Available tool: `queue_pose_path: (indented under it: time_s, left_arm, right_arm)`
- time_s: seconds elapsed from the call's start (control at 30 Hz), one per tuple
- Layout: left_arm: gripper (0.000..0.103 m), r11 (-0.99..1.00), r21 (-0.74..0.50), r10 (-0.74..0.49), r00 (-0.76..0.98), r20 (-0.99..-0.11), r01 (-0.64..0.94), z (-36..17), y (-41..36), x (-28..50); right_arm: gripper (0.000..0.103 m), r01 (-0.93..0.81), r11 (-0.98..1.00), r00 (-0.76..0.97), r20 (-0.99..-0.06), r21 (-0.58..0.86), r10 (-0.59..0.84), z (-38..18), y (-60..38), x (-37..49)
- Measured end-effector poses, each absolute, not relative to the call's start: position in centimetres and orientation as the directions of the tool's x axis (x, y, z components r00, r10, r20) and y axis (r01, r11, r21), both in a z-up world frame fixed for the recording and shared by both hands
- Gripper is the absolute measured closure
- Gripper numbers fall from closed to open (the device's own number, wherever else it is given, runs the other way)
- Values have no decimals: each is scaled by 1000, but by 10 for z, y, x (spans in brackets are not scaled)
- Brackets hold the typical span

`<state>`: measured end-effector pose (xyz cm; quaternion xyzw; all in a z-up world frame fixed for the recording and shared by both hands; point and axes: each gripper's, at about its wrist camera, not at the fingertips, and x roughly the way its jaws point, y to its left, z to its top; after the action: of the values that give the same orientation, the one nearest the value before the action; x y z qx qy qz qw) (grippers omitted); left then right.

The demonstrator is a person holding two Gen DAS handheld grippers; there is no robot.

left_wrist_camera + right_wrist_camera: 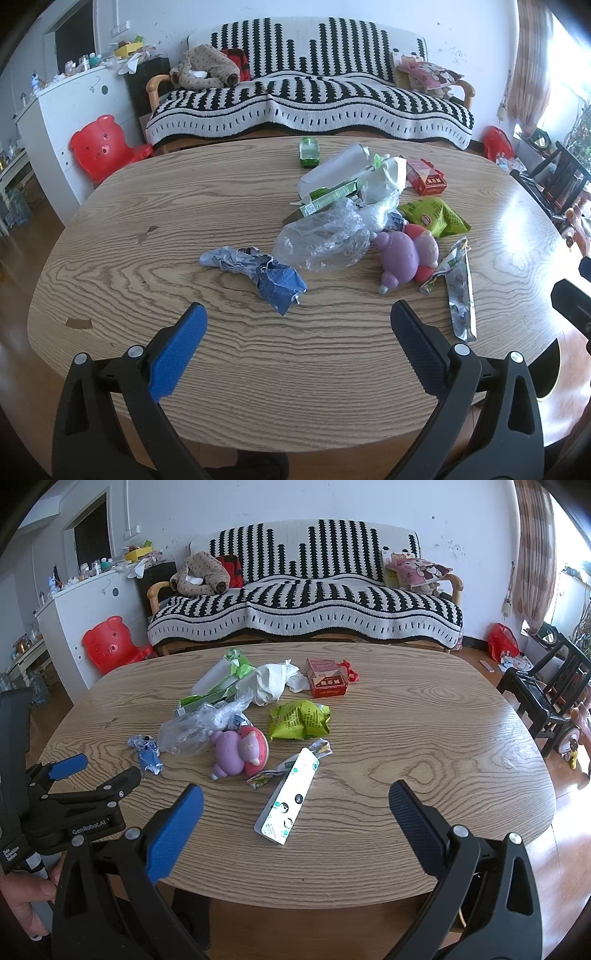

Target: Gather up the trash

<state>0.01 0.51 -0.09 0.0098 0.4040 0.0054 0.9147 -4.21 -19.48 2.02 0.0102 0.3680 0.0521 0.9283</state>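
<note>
Trash lies in a heap on the wooden table [147, 266] [424, 746]. A crumpled blue wrapper [258, 269] [146, 755] lies nearest my left gripper [298, 314], which is open and empty just short of it. Behind it are a clear plastic bag [325, 240] [192, 731], a green snack bag [436, 216] [299, 720], a red cigarette box [426, 177] [327, 683], white crumpled paper [271, 681] and a green carton [325, 199]. A silver blister strip [460, 295] [290, 795] lies in front of my right gripper [295, 794], open and empty.
A purple and pink toy [406, 258] [240, 753] sits among the trash. A small green box [308, 151] stands near the table's far edge. Beyond are a striped sofa [314, 96], a red child's chair [103, 147] and a dark chair [543, 694] at right.
</note>
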Motion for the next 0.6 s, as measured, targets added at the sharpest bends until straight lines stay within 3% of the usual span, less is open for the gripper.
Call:
queue_pose_path:
  time_s: [0.6]
  left_arm:
    - [6, 1000, 24, 18, 673, -739, -1, 0, 5, 0]
  right_arm:
    - [6, -89, 994, 724, -682, 60, 106, 19, -195, -42]
